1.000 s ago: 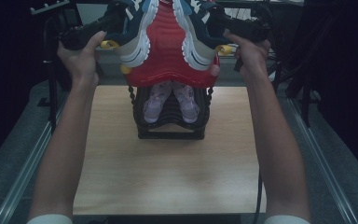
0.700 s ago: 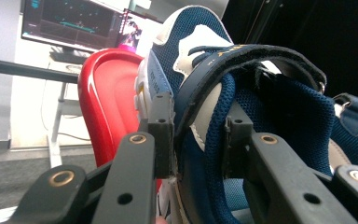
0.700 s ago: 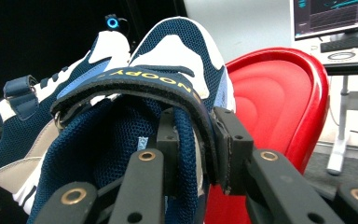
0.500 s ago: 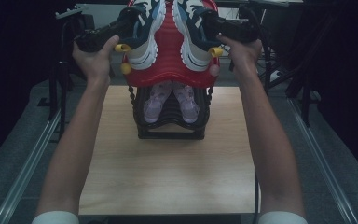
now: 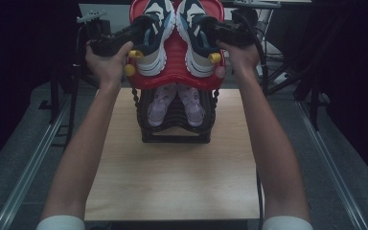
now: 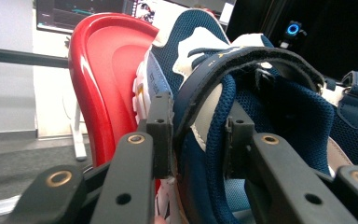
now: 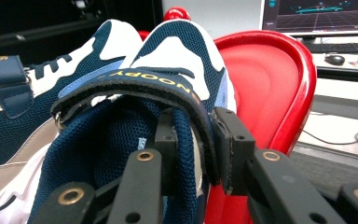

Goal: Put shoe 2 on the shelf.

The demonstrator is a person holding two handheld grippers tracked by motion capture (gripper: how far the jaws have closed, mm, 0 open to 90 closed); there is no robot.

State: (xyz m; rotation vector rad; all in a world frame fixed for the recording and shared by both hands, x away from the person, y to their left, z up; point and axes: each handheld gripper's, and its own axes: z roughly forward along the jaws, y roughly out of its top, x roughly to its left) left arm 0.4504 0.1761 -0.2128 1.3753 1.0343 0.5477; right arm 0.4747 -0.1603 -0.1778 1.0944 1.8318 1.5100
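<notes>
Two navy and white sneakers lie side by side on a red tray (image 5: 175, 55) that tops a black rack. The left shoe (image 5: 155, 43) has its side wall and strap between the jaws of my left gripper (image 5: 143, 31). In the left gripper view, one jaw of the left gripper (image 6: 198, 137) stands outside the left shoe (image 6: 191, 28) and one inside it. My right gripper (image 5: 210, 31) grips the right shoe (image 5: 196, 48) the same way. That grip shows close up as the right gripper (image 7: 196, 135) on the right shoe (image 7: 177, 51). Both pairs of jaws have just been opening slightly, still touching the shoe walls.
The black rack (image 5: 175, 132) stands at the far end of a wooden table (image 5: 172, 182) and holds a lilac pair (image 5: 162, 103) on a lower level. Yellow knobs (image 5: 135, 54) stick out at the tray's sides. Metal rails flank the table. A monitor (image 7: 317, 11) stands behind.
Both hands moved away from me with the shoes. The pair has gone from hanging out over the tray's sides to lying close together on it.
</notes>
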